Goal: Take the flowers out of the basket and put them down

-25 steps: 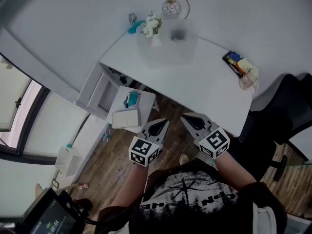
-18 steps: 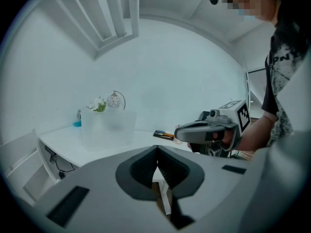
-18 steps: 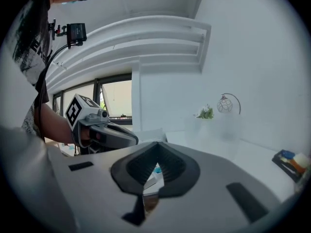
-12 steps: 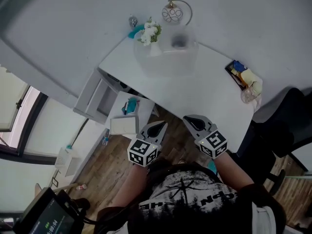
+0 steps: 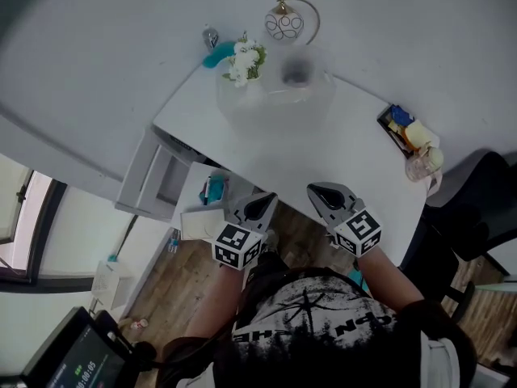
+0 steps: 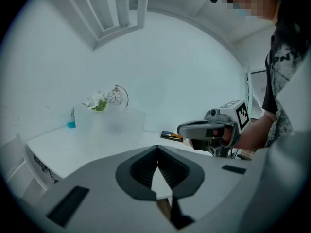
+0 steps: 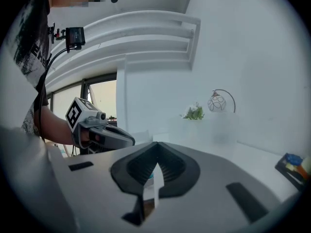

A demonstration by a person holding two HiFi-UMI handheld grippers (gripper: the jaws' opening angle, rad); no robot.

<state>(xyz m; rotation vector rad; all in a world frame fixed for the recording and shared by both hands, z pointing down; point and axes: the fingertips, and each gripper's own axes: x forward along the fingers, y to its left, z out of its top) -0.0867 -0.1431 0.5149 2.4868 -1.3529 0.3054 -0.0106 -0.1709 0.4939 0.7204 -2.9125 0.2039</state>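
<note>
Hovering side by side at the near edge of the white rectangular table, the grey left gripper and grey right gripper each have their jaws pressed together, with nothing between them. Well beyond them, at the table's far side, the small bunch of white flowers with green leaves sits at the far left corner of the frosted translucent basket, near a round wire ornament.

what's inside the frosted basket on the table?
White flowers with green leaves stick out at the far left corner of the basket. A dark blur shows through the frosted wall; what it is cannot be told. The stems are hidden behind that wall.
</note>
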